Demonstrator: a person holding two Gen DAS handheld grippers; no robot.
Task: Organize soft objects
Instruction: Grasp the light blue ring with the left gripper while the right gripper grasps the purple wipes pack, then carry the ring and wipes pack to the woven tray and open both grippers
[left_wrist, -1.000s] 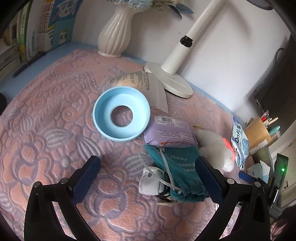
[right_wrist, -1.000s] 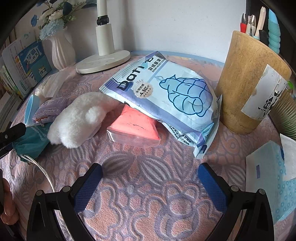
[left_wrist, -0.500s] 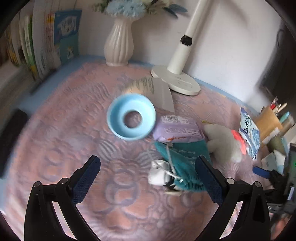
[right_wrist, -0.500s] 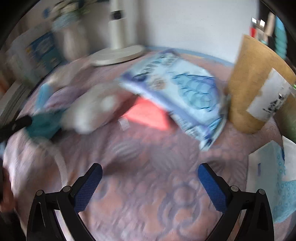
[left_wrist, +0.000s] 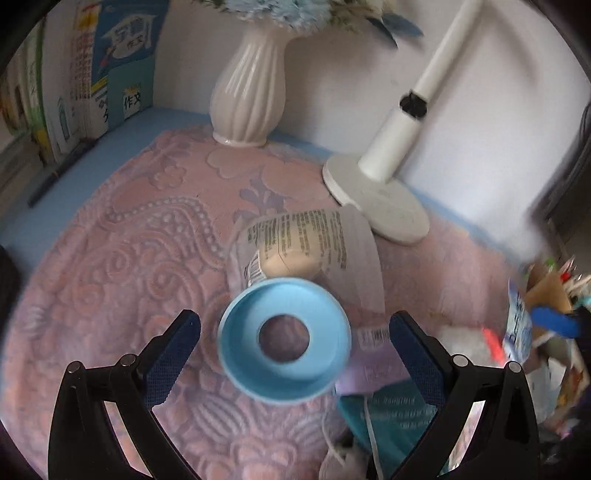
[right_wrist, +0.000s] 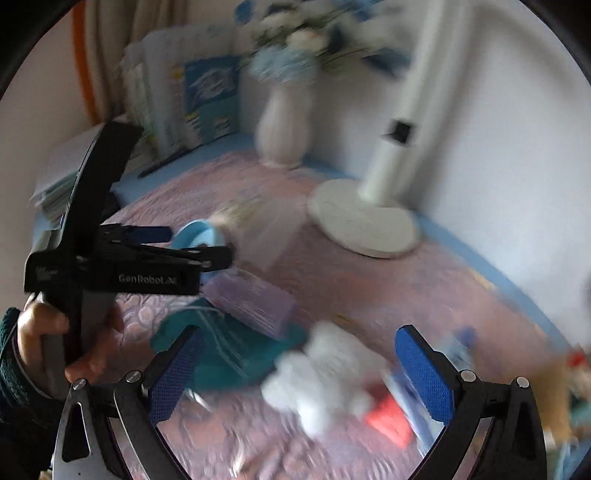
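Observation:
My left gripper (left_wrist: 293, 321) is open and hovers low with a light blue ring (left_wrist: 284, 339) between its fingers, not touching it. Behind the ring lies a clear packet with a beige pad (left_wrist: 295, 254). A purple pack (left_wrist: 369, 365) and a teal drawstring pouch (left_wrist: 391, 417) lie to the right. My right gripper (right_wrist: 297, 339) is open above a white fluffy toy (right_wrist: 321, 369), with the teal pouch (right_wrist: 229, 354), the purple pack (right_wrist: 255, 299) and a red pack (right_wrist: 388, 417) around it. The right wrist view is blurred.
A white vase (left_wrist: 251, 99) and a white lamp base (left_wrist: 376, 206) stand at the back by the wall. Books (left_wrist: 110, 66) line the left. A person's hand (right_wrist: 44, 332) holds the left gripper (right_wrist: 197, 244). A pink patterned cloth (left_wrist: 110, 258) covers the table.
The left gripper moved forward and down, so the blue ring now sits between its fingers. The right gripper swung left, from the blue bag and wooden cup toward the fluffy toy and teal pouch.

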